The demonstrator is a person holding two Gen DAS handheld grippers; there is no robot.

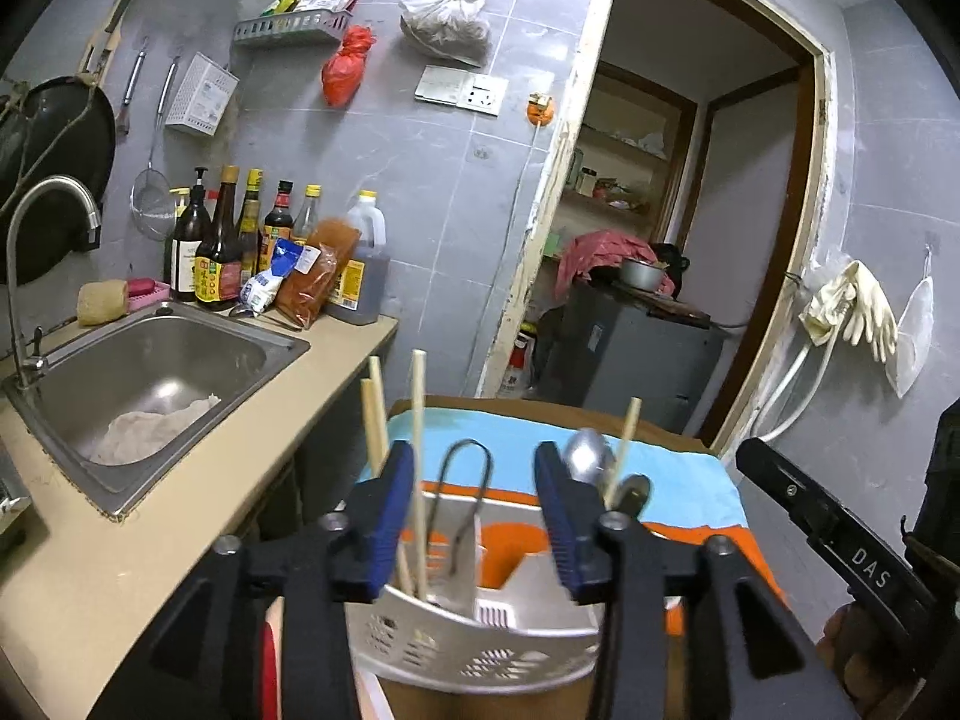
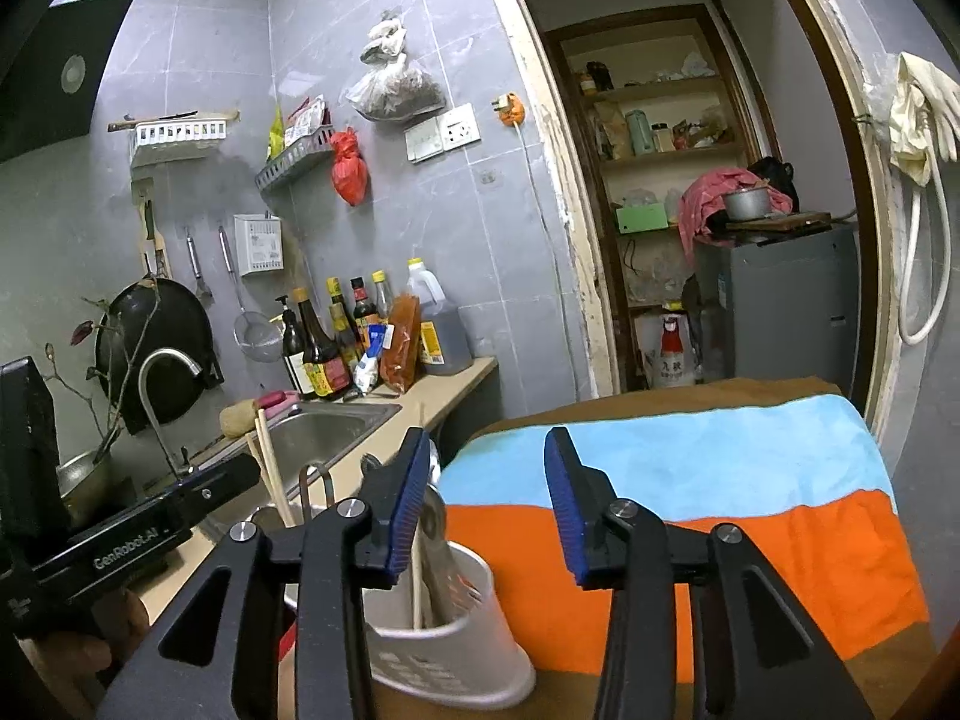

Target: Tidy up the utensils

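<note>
Chopsticks (image 1: 418, 450) upright in holder (image 1: 474, 642), tips up.

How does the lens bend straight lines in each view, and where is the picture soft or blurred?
Left wrist view: the door frame bows outward, corners go black, and the white utensil holder near the lens is smeared. Right wrist view: the door frame leans and curves, tile lines bend, and the holder looks soft.
</note>
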